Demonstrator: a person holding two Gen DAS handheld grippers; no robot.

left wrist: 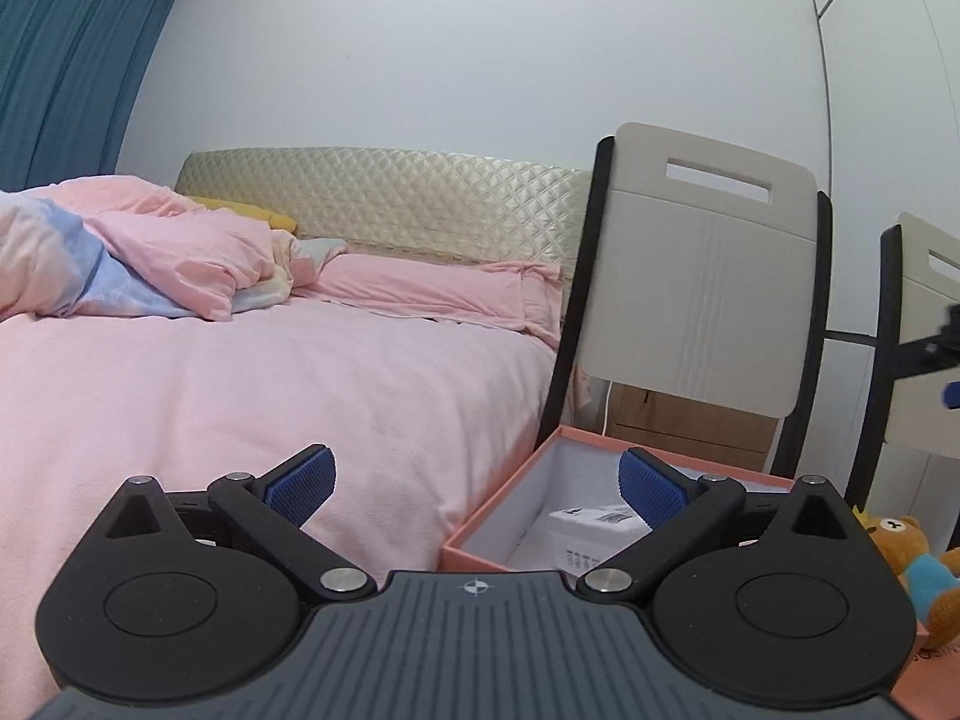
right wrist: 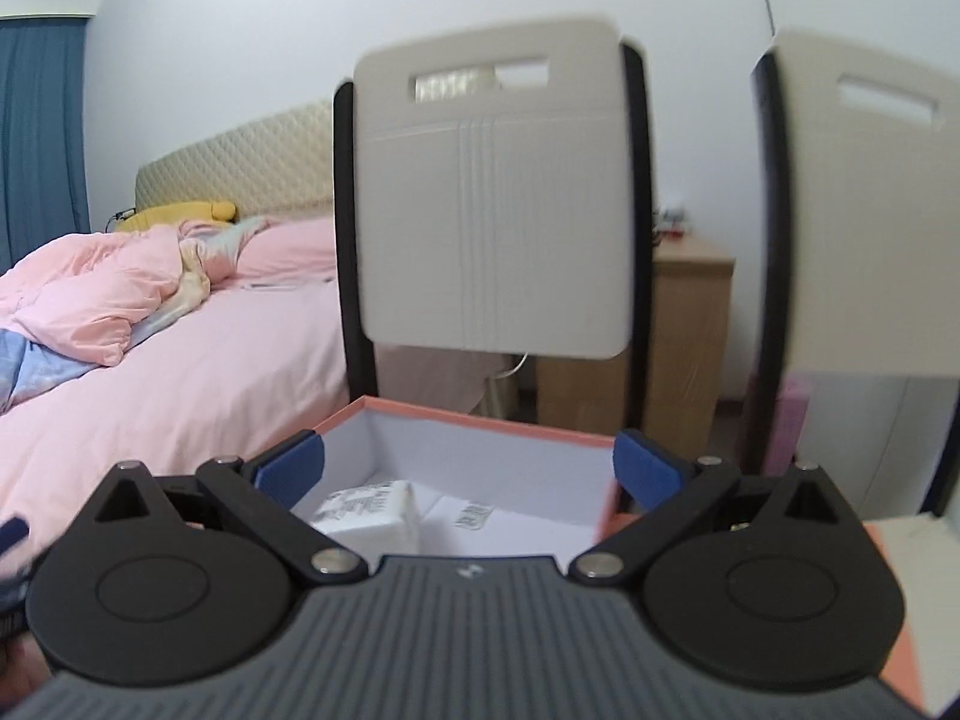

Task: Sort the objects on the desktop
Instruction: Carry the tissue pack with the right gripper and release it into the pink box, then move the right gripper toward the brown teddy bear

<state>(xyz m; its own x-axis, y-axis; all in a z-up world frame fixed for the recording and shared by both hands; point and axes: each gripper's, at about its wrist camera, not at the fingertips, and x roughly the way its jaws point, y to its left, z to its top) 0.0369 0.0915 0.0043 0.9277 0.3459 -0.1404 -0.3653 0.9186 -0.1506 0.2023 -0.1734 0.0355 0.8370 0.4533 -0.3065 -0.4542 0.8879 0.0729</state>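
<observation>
An open pink storage box sits on the desk with its white interior exposed, a small white carton lying inside near the left wall beside a flat labelled packet. I have my right gripper over the box's near edge, fingers spread as wide as they go with nothing between them; the carton lies just ahead of and below the left finger, its long axis running roughly away from me. My left gripper hangs off to the box's left, its blue pads likewise wide apart and empty, the box ahead and to its right. A plush bear lies just beyond the box's right side, and I judge it the next thing to sort; the right hand looks nearer to it, though the bear does not show in the right wrist view. Behind stand two folding chairs, a bed in pink bedding and a wooden cabinet.
</observation>
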